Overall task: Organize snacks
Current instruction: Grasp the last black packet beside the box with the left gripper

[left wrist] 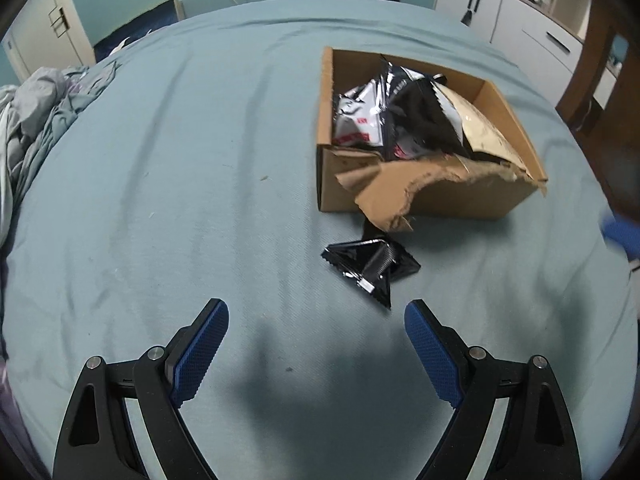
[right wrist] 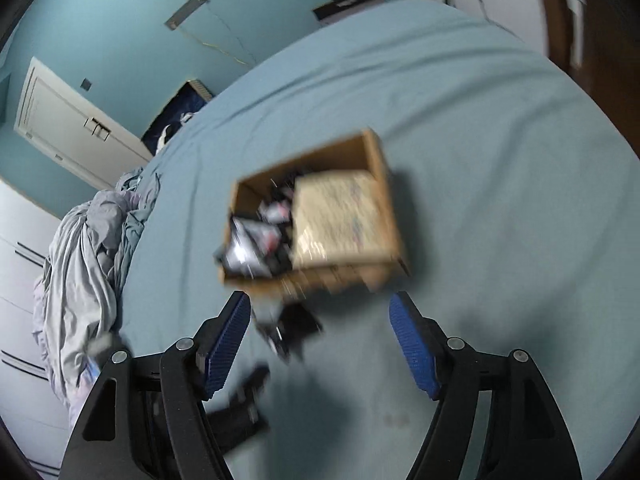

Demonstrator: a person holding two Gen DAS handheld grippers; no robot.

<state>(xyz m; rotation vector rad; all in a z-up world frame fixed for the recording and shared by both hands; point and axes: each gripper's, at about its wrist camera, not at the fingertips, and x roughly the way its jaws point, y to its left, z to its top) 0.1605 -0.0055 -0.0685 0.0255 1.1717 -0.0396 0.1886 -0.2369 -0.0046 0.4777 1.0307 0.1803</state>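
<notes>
Both jaws stand wide apart and empty: left gripper (left wrist: 316, 322) and right gripper (right wrist: 320, 322) hover over a blue sheet (left wrist: 180, 184). Just ahead lies a black packet (left wrist: 370, 266), touching nothing but fabric. Behind it, a torn box (left wrist: 432, 192) holds more packets (left wrist: 360, 120); printing unreadable.

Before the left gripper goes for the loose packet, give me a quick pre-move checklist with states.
1. Left gripper open and empty: ok.
2. Glossy black snack packet lies loose on the light blue bedsheet, outside the box: ok.
3. Packet lined up between the fingers: not ok, it sits ahead and right of centre.
4. Torn brown cardboard box open on top: ok.
5. Room left inside the box: cannot tell.
6. Right gripper open, holding nothing: ok, though that view is blurred.
</notes>
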